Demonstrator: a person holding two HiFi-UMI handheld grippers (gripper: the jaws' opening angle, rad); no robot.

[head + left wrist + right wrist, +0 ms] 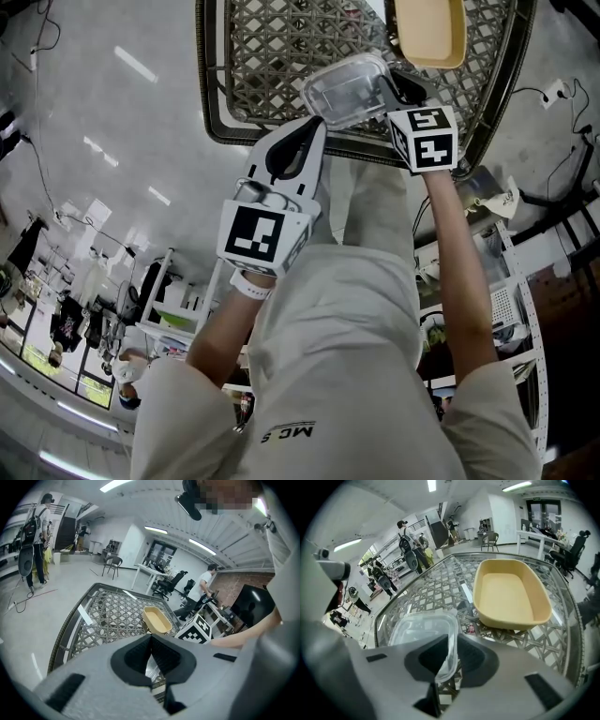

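Right now the right claw (449, 662) is pinched shut on the thin rim of a clear plastic box (417, 629). The left claw (151, 654) is squeezed on the box's other edge, but its own body hides all but a shiny sliver. Both arms reach straight out side by side, holding the see-through, round-cornered box over the woven table (426, 590), with a yellow tray (511, 595) just past the right claw.
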